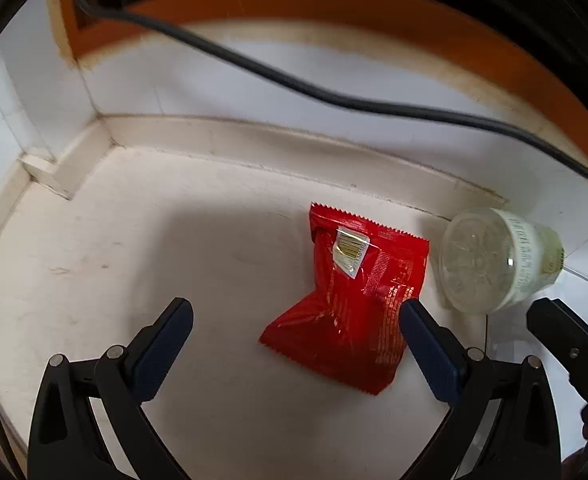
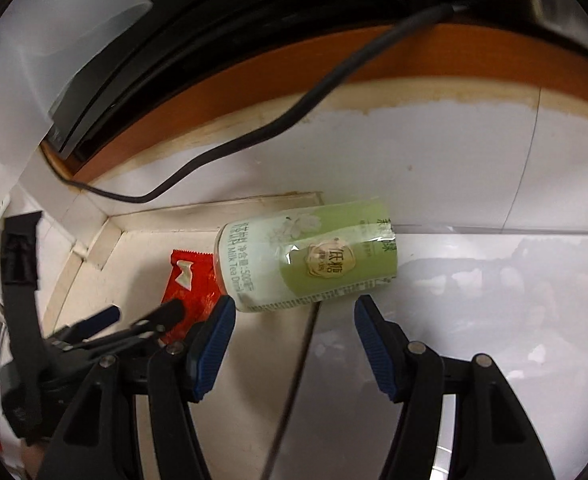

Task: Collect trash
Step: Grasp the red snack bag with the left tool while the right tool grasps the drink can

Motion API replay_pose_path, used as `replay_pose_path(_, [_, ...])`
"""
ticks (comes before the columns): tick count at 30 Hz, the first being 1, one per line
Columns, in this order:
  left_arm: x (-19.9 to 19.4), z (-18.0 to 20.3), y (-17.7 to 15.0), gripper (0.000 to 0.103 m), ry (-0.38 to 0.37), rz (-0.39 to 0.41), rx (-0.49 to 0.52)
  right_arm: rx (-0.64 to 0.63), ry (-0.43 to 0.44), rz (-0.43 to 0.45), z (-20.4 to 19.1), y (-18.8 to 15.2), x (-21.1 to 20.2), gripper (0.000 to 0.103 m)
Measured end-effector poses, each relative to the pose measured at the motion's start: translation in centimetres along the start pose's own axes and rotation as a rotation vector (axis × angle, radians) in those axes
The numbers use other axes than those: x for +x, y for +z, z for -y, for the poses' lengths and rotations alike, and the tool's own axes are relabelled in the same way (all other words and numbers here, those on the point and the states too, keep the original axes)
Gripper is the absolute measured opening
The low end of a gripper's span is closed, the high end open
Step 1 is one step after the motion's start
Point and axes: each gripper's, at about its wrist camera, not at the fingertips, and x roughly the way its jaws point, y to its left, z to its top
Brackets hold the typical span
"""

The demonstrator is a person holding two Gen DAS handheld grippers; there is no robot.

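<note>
A crumpled red snack wrapper [image 1: 346, 300] lies flat on the pale floor near a wall corner. My left gripper [image 1: 296, 312] hovers over its lower half, open, with its right fingertip [image 1: 412, 312] over the wrapper's right edge. Just right of the wrapper, a clear plastic bottle [image 1: 490, 260] with a green label lies on its side against the skirting. In the right wrist view the bottle [image 2: 310, 264] sits just beyond my right gripper [image 2: 294, 306], which is open with nothing between its pads. The wrapper [image 2: 185, 280] and left gripper [image 2: 141, 320] show at the left there.
A black cable [image 1: 334, 96] hangs across the white wall above the floor. Cream skirting [image 1: 253, 140] runs along the wall into a corner at the left. An orange-brown wooden edge [image 2: 454, 56] sits higher up. Glossy grey floor [image 2: 494, 300] extends to the right.
</note>
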Motion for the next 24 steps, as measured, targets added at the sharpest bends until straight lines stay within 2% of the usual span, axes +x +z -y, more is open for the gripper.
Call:
replay_pose_path(3, [1.2, 0.3, 0.1, 0.096, -0.020, -0.026, 0.000, 0.031, -0.008, 0.012, 0.1, 0.1, 0.3, 0.067])
replay_pose_path(6, [1.6, 0.7, -0.2, 0.078, -0.013, -0.017, 0.009, 0.064, -0.014, 0.018, 0.3, 0.2, 0.5, 0.070])
replay_pose_path(7, [1.6, 0.9, -0.3, 0.076, -0.016, -0.008, 0.020, 0.082, -0.016, 0.020, 0.4, 0.3, 0.6, 0.070])
replay_pose_path(11, [1.4, 1.6, -0.7, 0.039, -0.021, 0.014, 0.043, 0.138, -0.012, 0.029, 0.7, 0.6, 0.9, 0.071])
replay_pose_path(14, [1.1, 1.3, -1.0, 0.033, -0.028, 0.030, 0.035, 0.177, -0.007, 0.034, 0.7, 0.8, 1.5, 0.073])
replay_pose_path(21, [-2.6, 0.2, -2.4, 0.031, -0.021, 0.109, -0.012, 0.301, 0.012, 0.038, 1.7, 1.6, 2.1, 0.074])
replay_pose_path(24, [-3.7, -0.1, -2.7, 0.030, -0.022, 0.132, -0.010, 0.358, 0.035, 0.036, 2.3, 1.9, 2.2, 0.082])
